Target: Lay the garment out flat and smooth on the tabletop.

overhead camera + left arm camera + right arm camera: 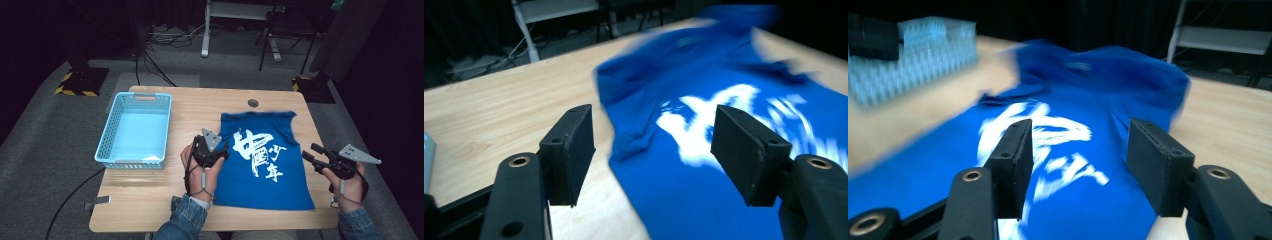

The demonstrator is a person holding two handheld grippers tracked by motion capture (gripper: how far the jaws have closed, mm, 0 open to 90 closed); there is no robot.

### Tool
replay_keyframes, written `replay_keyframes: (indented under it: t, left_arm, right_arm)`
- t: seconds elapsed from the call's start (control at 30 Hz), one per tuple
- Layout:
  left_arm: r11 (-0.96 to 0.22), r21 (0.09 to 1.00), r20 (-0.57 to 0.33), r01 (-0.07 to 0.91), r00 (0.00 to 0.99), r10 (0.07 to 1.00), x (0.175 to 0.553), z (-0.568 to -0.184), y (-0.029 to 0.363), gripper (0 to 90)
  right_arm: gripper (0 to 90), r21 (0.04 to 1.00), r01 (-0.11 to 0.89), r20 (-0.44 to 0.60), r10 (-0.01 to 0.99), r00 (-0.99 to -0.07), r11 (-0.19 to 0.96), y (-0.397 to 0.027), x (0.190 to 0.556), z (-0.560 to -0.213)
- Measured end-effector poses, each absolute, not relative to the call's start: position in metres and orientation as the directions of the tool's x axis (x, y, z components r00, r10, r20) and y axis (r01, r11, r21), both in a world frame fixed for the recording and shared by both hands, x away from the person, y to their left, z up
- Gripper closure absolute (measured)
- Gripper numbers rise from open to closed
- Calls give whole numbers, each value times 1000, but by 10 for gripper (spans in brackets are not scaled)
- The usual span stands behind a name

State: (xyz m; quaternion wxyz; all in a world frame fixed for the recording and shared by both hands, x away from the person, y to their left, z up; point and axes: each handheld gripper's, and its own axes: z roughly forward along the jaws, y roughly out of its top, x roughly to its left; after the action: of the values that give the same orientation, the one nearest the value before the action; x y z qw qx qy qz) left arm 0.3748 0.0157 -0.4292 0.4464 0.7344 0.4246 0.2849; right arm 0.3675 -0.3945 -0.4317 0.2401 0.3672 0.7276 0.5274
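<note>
Both the left gripper (pixel 223 148) and right gripper (pixel 310 152) are hovering open-jawed, gripping nothing, over the blue shirt's (pixel 265 170) side edges, bare table (pixel 150 195) lying around them.

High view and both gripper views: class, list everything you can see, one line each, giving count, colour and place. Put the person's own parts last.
T-shirt: one, blue with white lettering, spread flat on the right half of the table.
Basket: one, light blue plastic, open-topped, on the left half of the table, apart from the T-shirt.
Table: one, light wood, centre of the high view.
Floor: grey, around the table, with cables and stand legs at the back.
Left gripper: one, black, jaws open, over the T-shirt's left edge.
Right gripper: one, black, jaws open, at the T-shirt's right side.
Forearms: two, denim sleeves, entering from the bottom edge.
</note>
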Motion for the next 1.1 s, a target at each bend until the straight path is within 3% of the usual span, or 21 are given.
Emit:
replay_keyframes:
  t: [0.2, 0.4, 0.67, 0.77, 0.8, 0.93, 1.1]
  left_arm:
    - [-308, 836, 3, 454, 558, 830, 377, -459, 10, 334]
    - [-382, 791, 10, 478, 615, 789, 381, -479, 0, 331]
    - [-508, 718, 81, 475, 668, 740, 386, -498, -11, 325]
    - [-505, 710, 50, 490, 680, 732, 384, -500, -11, 357]
    - [-500, 704, 28, 504, 684, 729, 381, -499, -11, 438]
    - [-530, 692, 42, 491, 705, 708, 369, -497, -13, 484]
    - [-619, 648, 42, 445, 790, 612, 329, -492, -20, 506]
  right_arm:
    - [396, 913, 339, 54, 755, -653, 227, -391, 369, -450]
    - [336, 865, 398, 47, 740, -671, 306, -387, 382, -472]
    - [302, 797, 454, 32, 723, -690, 398, -374, 398, -495]
    - [296, 743, 489, 24, 712, -702, 457, -372, 400, -502]
    - [293, 745, 466, -1, 700, -714, 477, -372, 397, -504]
    - [293, 748, 460, -2, 695, -719, 478, -373, 388, -504]
    - [293, 728, 449, -2, 656, -754, 518, -377, 359, -502]
